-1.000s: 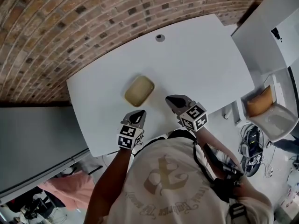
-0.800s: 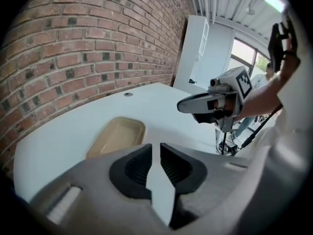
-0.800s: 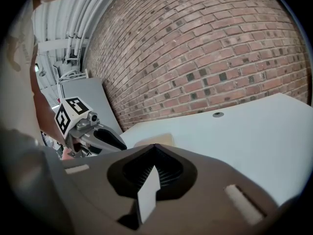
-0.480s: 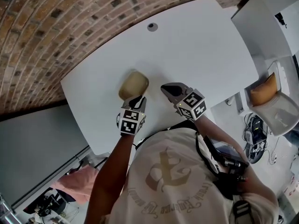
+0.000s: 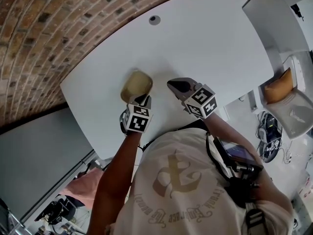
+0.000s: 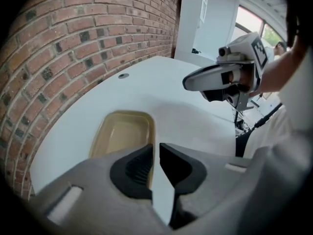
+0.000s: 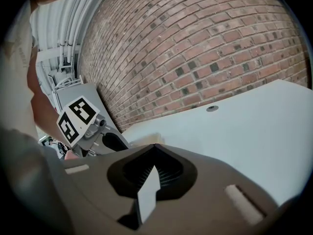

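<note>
Overhead, the head view shows a tan tray (image 5: 135, 83) lying on the white bench (image 5: 210, 48), not far from the brick wall (image 5: 44, 28). The left tongs (image 5: 143, 98) hang at the tray's near edge. The right tongs (image 5: 172, 85) hover just beside the tray, over bare bench.

In the left gripper view, the jaws stand a narrow slit apart and grip nothing. The tray's rim shows through the slit, just past the tips.

In the right gripper view, the jaws meet at their tips, empty, and the tray peeks just above them.
</note>
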### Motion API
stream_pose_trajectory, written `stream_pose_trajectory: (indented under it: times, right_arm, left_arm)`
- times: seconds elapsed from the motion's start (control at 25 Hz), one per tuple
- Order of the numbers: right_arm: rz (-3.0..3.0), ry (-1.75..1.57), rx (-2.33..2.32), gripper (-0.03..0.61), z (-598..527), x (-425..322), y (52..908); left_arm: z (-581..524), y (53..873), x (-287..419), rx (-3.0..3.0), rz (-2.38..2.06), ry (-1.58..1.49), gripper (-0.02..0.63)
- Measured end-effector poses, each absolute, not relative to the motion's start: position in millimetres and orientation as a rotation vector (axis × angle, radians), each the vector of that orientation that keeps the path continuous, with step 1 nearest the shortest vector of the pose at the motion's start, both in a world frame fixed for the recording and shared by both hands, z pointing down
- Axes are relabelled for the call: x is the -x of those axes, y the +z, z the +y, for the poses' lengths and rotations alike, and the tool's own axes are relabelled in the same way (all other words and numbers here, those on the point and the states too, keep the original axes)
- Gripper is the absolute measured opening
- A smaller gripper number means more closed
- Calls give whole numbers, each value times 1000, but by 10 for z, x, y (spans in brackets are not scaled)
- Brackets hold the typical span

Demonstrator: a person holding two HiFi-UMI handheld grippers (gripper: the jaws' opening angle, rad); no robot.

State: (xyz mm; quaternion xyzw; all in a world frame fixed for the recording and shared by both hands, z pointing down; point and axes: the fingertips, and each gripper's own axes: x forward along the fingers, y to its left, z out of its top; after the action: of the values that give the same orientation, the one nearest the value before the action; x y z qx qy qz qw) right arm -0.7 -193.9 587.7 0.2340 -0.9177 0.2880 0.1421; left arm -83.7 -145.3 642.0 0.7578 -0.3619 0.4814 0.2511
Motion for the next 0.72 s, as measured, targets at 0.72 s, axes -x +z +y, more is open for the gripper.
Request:
stream_pose_trajectory:
  times: [0.72]
  right_arm:
    - [-2650,887,-672,8,-1967,-54,5935]
  left_arm:
    - [-1411,6558,874,-1956,-896,1546,48]
